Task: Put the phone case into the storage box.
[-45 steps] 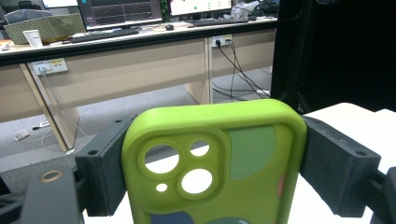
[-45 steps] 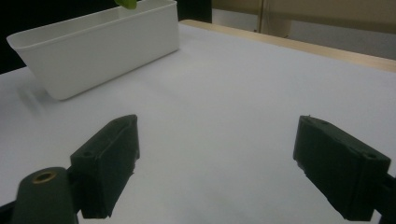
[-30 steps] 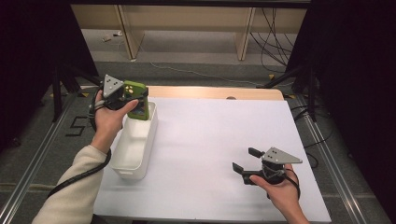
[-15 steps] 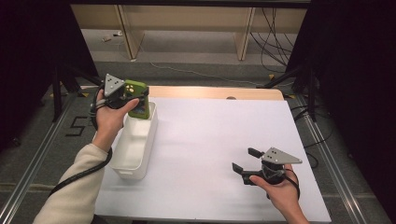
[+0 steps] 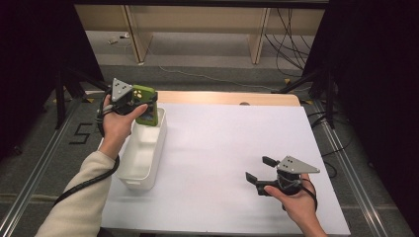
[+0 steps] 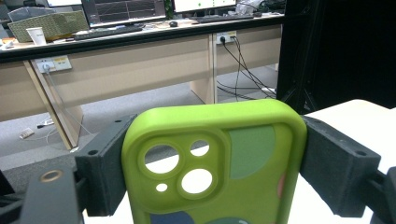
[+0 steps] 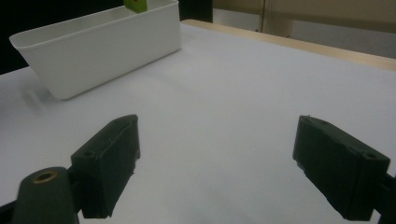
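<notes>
On the white table, the left gripper clamps a green phone case above the bin's far end. Its camera cut-outs show in the left gripper view. The right gripper sits open, near right.

The left gripper, raised in the left hand with forearm reaching forward, has both jaws pressed on a load, while the right gripper sits low, jaws spread wide.

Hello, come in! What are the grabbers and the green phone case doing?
Left gripper shut on green phone case, above white bin. Right gripper open, empty. Nothing in the way.
</notes>
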Demonstrator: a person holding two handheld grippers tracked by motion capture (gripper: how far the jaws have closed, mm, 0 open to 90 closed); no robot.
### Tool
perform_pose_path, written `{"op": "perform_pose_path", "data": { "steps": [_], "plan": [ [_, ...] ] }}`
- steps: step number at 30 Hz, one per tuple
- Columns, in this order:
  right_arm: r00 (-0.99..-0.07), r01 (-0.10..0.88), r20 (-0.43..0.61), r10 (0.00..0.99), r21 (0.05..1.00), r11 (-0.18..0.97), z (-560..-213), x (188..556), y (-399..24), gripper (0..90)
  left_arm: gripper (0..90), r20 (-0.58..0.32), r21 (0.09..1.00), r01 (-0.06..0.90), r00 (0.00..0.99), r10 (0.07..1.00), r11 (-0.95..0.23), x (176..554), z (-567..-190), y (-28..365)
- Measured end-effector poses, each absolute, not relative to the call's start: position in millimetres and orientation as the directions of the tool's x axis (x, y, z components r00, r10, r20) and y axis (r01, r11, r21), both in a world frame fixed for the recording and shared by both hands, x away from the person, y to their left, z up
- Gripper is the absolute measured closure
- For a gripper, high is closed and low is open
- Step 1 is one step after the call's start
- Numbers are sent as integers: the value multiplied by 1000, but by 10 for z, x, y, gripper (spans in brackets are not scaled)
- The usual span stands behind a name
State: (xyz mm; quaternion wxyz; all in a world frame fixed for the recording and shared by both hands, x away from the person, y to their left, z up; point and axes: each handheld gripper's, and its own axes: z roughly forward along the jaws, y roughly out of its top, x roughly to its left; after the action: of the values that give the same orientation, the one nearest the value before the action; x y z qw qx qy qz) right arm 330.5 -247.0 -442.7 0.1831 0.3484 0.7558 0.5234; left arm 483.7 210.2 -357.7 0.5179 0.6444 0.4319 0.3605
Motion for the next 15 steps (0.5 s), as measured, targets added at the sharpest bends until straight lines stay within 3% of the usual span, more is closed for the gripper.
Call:
{"op": "perform_pose_path", "data": {
  "steps": [15],
  "plan": [
    [-693,338,89,715,917,214,-4433,3307,-2469,159,174,13,978,191,364,931,-88,4887,-3624,2108]
  ]
}}
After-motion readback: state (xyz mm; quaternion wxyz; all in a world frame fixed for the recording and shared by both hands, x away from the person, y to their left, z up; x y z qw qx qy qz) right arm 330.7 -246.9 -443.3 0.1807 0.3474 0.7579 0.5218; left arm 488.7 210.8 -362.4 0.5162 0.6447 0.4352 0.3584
